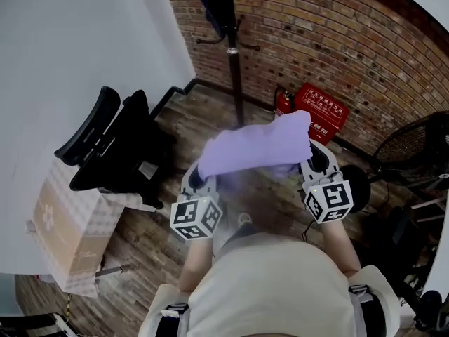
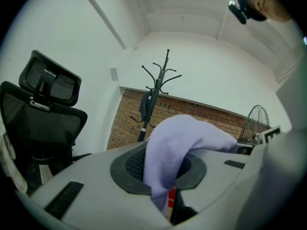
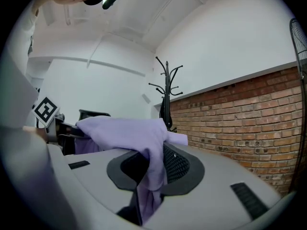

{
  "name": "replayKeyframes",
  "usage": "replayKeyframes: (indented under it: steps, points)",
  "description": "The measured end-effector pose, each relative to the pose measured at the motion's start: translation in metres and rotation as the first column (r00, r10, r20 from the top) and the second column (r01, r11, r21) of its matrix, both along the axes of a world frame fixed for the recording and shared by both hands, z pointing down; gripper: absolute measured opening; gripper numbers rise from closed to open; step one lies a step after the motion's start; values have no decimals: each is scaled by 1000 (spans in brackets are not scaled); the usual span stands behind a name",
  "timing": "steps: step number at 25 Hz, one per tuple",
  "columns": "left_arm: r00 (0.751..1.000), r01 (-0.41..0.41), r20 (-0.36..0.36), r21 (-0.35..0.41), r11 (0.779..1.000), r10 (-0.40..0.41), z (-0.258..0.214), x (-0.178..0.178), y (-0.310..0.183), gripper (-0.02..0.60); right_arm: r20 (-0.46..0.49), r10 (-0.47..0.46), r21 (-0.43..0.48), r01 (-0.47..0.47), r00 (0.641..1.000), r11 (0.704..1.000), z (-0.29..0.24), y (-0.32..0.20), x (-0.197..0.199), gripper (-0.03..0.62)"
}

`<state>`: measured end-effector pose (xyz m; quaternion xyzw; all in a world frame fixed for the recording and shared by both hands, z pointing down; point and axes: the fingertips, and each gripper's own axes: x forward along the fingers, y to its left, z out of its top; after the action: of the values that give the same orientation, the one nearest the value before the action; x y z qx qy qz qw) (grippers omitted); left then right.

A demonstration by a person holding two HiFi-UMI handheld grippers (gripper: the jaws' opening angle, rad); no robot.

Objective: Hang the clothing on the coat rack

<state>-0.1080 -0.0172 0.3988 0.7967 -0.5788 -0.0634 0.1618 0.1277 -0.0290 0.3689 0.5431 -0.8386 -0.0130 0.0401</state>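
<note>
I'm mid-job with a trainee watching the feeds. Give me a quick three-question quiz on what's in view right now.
1. True or false: the lilac garment hangs on the coat rack.
2. Pick one: the garment is clamped by A) the left gripper alone, B) the right gripper alone, C) both.
3. Short answer: what is on the rack at this moment?

Key:
1. False. The garment is stretched between the grippers, short of the rack.
2. C. Cloth is pinched between each gripper's jaws.
3. A dark item hanging near the top of the rack.
</note>
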Motion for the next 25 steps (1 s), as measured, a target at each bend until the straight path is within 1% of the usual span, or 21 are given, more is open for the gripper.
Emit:
replayKeyframes:
  steps: [7, 14, 22, 25]
  points:
    - [1000, -23, 6, 17, 1000, 23, -4, -18, -58, 57, 0, 30, 16, -30, 1000, 999, -3, -56, -18, 63]
    - [999, -46, 17, 30, 998, 46, -5, -36, -104, 57, -1, 55, 36, -55, 998, 998, -4, -96, -35, 63]
    - [994, -96, 50, 48, 994, 93, -12, -41, -140, 57, -21, 84, 58, -83, 996, 995, -13, -128, -39, 64]
    - [993, -106, 51, 51, 993, 103, -14, -38, -151, 57, -26, 90, 63, -88, 996, 994, -18, -137, -36, 66]
